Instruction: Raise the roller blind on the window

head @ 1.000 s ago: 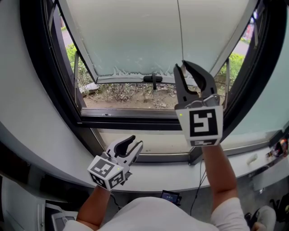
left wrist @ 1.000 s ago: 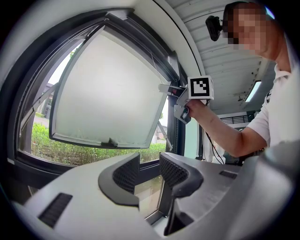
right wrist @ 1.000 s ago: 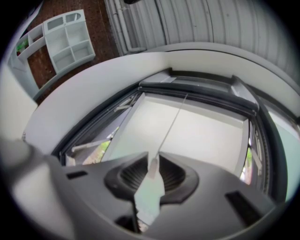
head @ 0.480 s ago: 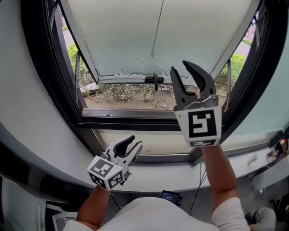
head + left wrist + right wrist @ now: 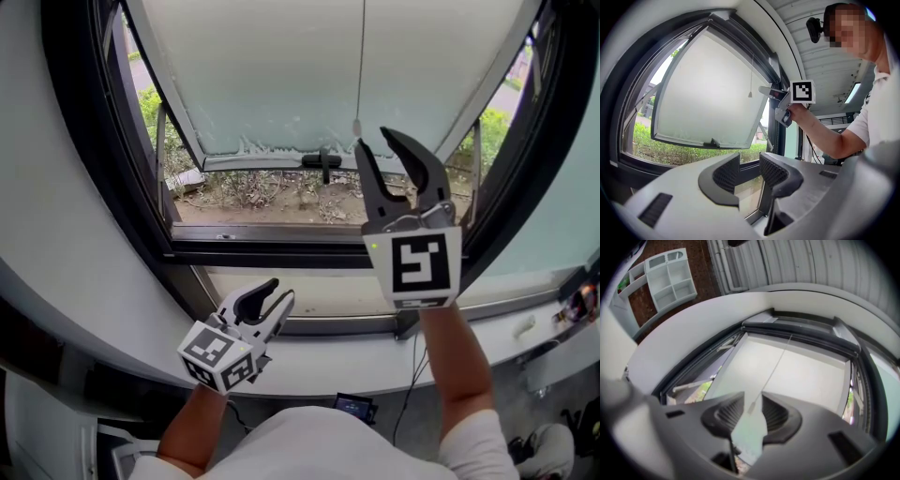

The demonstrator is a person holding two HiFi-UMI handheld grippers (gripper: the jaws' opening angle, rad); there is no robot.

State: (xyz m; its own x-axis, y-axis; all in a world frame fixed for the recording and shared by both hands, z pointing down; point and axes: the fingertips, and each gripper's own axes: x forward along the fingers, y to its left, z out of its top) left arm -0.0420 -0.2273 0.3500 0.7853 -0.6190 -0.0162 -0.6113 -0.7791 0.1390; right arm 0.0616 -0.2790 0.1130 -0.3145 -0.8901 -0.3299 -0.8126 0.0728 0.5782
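Cord hanging free, blind apparently up: spread fingers sit round the dangling end.

On the right gripper (image 5: 375, 141) the fingers (image 5: 729, 413) are spread and have just been opening. The bead (image 5: 752, 407) at the end of the pull cord (image 5: 362, 66) hangs loose between them, touching neither. The left gripper (image 5: 281, 291) is well below and left of the cord, fingers apart, nothing between. Behind the cord one pale pane (image 5: 272, 75) tilts outward with its sash, so likely frosted glass, not fabric; one handle (image 5: 322, 165) sits at its lower edge. No cloth hangs beside the cord, so the roller blind is presumably wound up above the cord's top, out of view. Judgement: raise looks done, only withdrawal left. Count: two grippers, one cord, one bead, one pane, one handle.
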